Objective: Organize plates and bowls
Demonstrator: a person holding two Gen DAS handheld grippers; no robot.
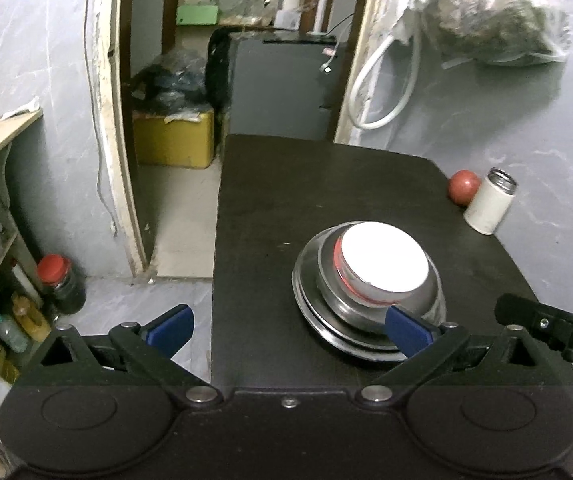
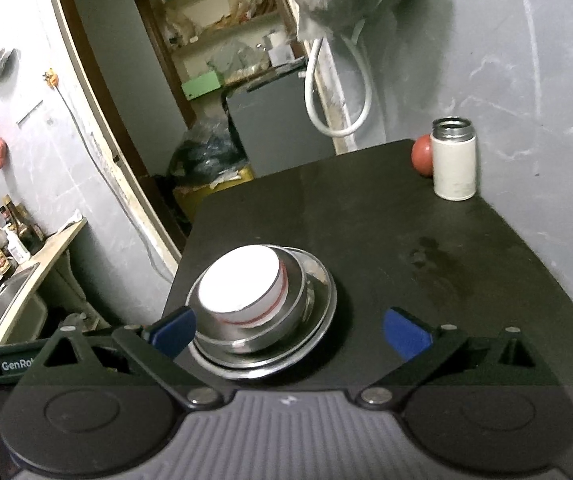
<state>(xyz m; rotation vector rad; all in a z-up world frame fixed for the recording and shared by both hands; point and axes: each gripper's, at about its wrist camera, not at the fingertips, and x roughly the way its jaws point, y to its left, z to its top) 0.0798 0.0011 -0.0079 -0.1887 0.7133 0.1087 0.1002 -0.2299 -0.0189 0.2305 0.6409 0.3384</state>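
Note:
A stack of steel plates [image 1: 350,344] [image 2: 318,320] lies on the black table [image 1: 286,208] [image 2: 406,240], with a steel bowl [image 1: 426,300] [image 2: 286,324] on it. Inside the bowl sits a white bowl with a red band [image 1: 382,260] [image 2: 242,284]. My left gripper [image 1: 288,328] is open near the table's front left edge, its right fingertip [image 1: 406,330] over the stack's near rim. My right gripper [image 2: 288,330] is open too, with its left fingertip [image 2: 172,330] beside the stack's left rim. Nothing is held. The right gripper's body shows at the left wrist view's right edge.
A white steel-rimmed flask [image 1: 488,202] [image 2: 454,158] and a red ball [image 1: 463,187] [image 2: 422,156] stand at the table's far right by the wall. A doorway with a yellow box [image 1: 174,140] lies beyond the table. Left are shelves, bottles [image 1: 60,284] and a sink [image 2: 2,308].

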